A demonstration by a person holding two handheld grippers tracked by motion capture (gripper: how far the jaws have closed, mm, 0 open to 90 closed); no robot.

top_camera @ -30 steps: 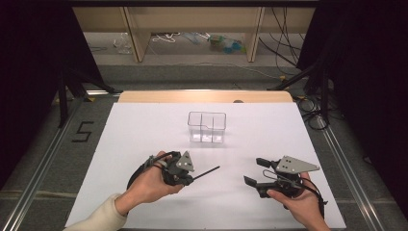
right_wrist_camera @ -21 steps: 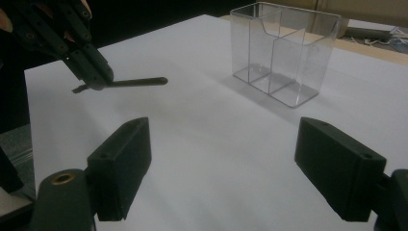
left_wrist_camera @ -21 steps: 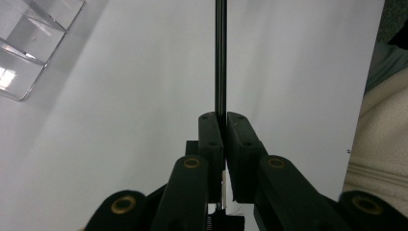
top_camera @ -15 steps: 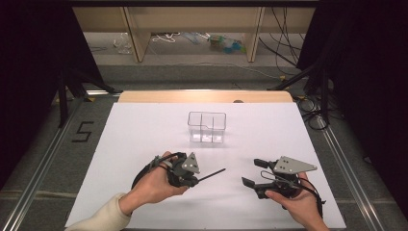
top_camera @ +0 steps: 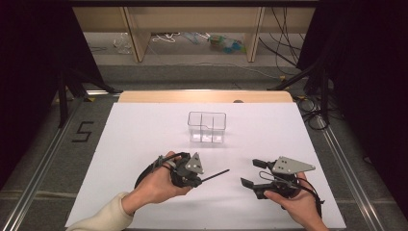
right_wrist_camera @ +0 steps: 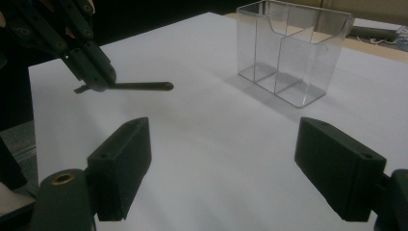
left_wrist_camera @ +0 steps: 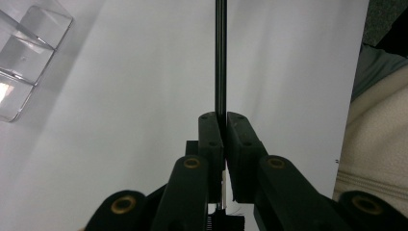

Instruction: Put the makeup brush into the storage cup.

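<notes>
**Thin rod pinched, clear organizer ahead**

Left tool [top_camera: 204, 179] pressed together on a thin black rod [top_camera: 215, 174], gripped at one end, the rest jutting out level above the white counter [top_camera: 144, 130] toward the right tool [top_camera: 250, 174]. Right tool spread wide, holding nothing, resting low near the counter's near edge. Clear divided organizer [top_camera: 207, 127] upright farther back, well apart from both.

Likely risks: rod pivoting or slipping in so narrow a pinch; long free end catching the organizer's rim and tipping the light box; missing the chosen compartment through the divider walls.
</notes>
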